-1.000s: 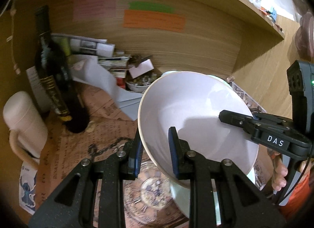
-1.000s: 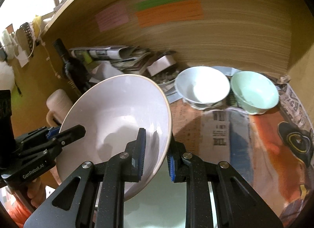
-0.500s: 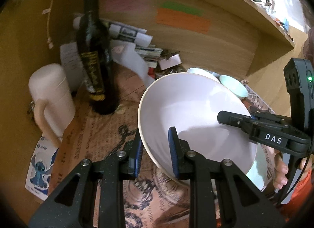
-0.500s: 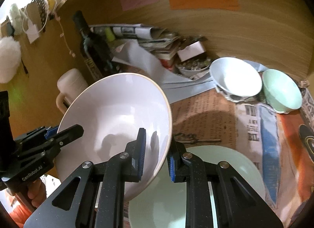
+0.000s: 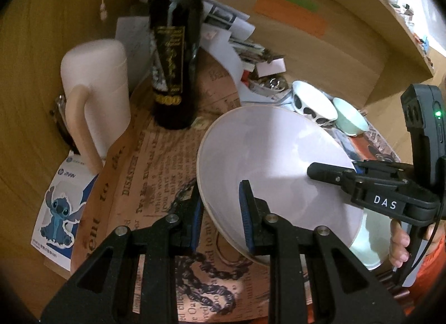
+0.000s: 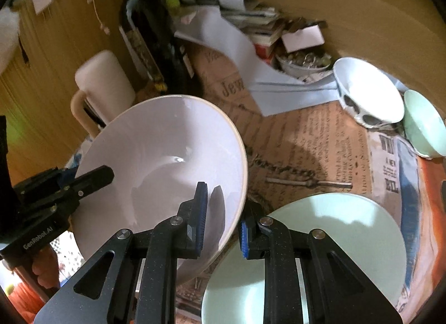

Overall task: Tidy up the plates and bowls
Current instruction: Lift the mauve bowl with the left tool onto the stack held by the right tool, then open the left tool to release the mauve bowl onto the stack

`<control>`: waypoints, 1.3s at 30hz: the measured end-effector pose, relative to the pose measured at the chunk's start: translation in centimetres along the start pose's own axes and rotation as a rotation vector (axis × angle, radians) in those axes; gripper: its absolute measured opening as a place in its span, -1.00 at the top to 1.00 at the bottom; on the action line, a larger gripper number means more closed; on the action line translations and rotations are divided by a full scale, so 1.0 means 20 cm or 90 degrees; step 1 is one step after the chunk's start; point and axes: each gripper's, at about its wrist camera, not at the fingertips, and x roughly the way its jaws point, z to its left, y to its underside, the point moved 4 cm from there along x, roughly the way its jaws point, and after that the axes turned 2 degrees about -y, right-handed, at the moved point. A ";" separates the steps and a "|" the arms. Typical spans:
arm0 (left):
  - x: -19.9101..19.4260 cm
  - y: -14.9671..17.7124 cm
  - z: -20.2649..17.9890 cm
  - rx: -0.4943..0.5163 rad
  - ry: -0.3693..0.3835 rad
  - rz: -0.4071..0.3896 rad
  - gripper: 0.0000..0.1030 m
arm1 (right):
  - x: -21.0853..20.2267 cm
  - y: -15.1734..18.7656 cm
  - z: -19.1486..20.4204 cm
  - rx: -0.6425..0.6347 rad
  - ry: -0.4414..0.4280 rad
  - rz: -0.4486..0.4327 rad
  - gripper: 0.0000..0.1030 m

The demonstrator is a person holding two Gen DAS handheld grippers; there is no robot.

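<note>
Left gripper (image 5: 220,214) clamped on near rim of one big white bowl (image 5: 267,162), held tilted above the newsprint. Right gripper (image 6: 221,221) clamped on opposite rim. Just right of it, one pale green plate (image 6: 348,229). Farther ahead, two small bowls: spotted bowl (image 6: 365,95), green bowl (image 6: 423,126). Beyond left gripper, one bottle (image 5: 174,53), one mug (image 5: 96,84).

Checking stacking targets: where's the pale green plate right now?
The pale green plate lies flat on the newspaper, lower right in the right wrist view, just right of the big white bowl and under the right gripper.
</note>
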 end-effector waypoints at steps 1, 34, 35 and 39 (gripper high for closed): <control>0.01 0.01 0.01 0.000 -0.002 0.004 0.52 | 0.02 0.00 0.00 0.000 0.000 0.007 0.65; -0.07 -0.04 -0.02 0.024 -0.067 -0.055 -0.39 | -0.30 -0.09 -0.19 0.010 0.027 -0.103 -0.26; -0.08 -0.05 -0.04 0.028 -0.068 -0.061 -0.41 | -0.32 -0.10 -0.22 0.010 0.034 -0.113 -0.28; -0.12 -0.11 -0.10 0.043 -0.062 -0.085 -0.66 | -0.43 -0.13 -0.34 0.023 0.066 -0.150 -0.43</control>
